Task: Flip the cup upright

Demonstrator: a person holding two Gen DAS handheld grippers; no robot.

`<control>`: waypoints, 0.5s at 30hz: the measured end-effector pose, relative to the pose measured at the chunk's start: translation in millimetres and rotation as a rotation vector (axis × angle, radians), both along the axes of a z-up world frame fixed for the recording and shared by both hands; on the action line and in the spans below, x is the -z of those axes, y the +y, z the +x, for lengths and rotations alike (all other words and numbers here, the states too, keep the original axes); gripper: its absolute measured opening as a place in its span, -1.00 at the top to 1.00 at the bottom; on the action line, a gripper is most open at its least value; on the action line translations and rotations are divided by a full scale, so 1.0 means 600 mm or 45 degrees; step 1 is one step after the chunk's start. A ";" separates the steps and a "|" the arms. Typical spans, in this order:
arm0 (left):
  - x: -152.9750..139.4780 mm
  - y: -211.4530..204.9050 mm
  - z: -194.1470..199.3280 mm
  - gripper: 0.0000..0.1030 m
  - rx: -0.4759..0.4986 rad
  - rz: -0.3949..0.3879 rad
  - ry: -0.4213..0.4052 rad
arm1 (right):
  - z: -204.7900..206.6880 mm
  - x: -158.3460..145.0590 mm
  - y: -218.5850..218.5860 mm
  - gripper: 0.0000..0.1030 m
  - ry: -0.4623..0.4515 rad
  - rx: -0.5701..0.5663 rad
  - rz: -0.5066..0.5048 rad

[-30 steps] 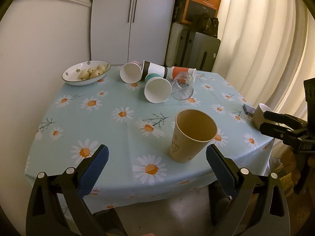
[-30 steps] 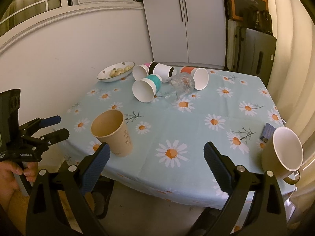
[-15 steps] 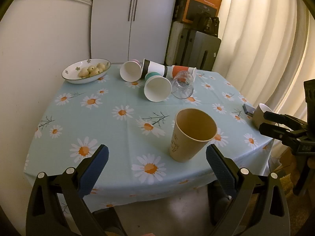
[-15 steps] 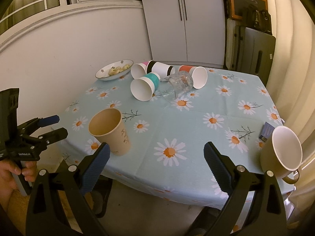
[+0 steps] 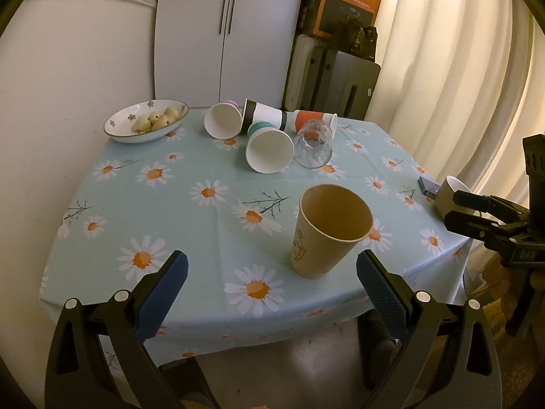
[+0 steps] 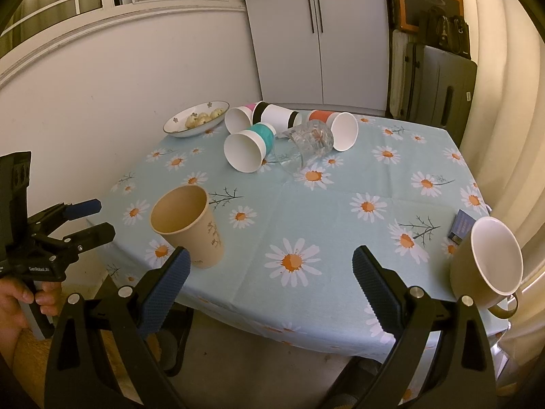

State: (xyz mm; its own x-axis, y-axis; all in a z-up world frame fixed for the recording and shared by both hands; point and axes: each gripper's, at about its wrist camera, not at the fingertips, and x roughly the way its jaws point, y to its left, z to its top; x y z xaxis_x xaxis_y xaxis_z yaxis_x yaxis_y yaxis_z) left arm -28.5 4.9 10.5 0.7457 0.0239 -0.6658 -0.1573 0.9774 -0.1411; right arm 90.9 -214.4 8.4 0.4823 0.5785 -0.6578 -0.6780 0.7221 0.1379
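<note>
A tan paper cup (image 5: pixel 327 235) (image 6: pixel 190 226) stands upright near the table's front edge. Several cups lie on their sides at the far end: a teal-banded cup (image 5: pixel 269 148) (image 6: pixel 248 148), a pink one (image 5: pixel 221 124), a black-banded one (image 5: pixel 264 116), an orange one (image 6: pixel 337 126) and a clear glass (image 5: pixel 313 143) (image 6: pixel 308 143). My left gripper (image 5: pixel 270 284) is open and empty in front of the table edge. My right gripper (image 6: pixel 269 284) is open and empty too, off the front edge.
A bowl of small pastries (image 5: pixel 146 124) sits at the far left corner. A tan mug (image 6: pixel 487 266) and a small dark box (image 6: pixel 463 228) sit at the right edge. A wall runs along the left, a curtain on the right.
Both grippers have drifted slightly, so the table looks a little lower and nearer. Nothing on the table has moved.
</note>
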 end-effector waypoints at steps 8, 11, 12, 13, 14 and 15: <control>0.002 -0.001 0.001 -0.88 0.007 0.002 0.005 | 0.001 0.001 0.000 -0.84 0.003 0.004 -0.004; 0.003 -0.002 0.001 -0.88 0.008 0.001 0.008 | 0.002 0.002 0.000 -0.84 0.005 0.008 -0.006; 0.003 -0.002 0.000 -0.88 0.008 -0.003 0.009 | 0.002 0.002 0.000 -0.84 0.004 0.009 -0.006; 0.003 -0.003 0.000 -0.88 0.008 -0.003 0.007 | 0.002 0.002 0.000 -0.84 0.004 0.009 -0.007; 0.002 -0.004 -0.001 -0.88 0.009 -0.001 0.005 | 0.002 0.002 -0.001 -0.84 0.005 0.008 -0.008; 0.003 -0.004 -0.001 -0.88 0.007 0.003 0.004 | 0.002 0.002 0.000 -0.84 0.006 0.009 -0.009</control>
State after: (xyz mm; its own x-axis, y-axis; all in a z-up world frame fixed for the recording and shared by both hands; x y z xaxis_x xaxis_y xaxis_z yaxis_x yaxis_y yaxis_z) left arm -29.0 2.7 9.0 0.7439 0.0215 -0.6679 -0.1524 0.9786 -0.1384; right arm 92.3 -214.4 7.2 0.4832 0.5704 -0.6642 -0.6724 0.7276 0.1357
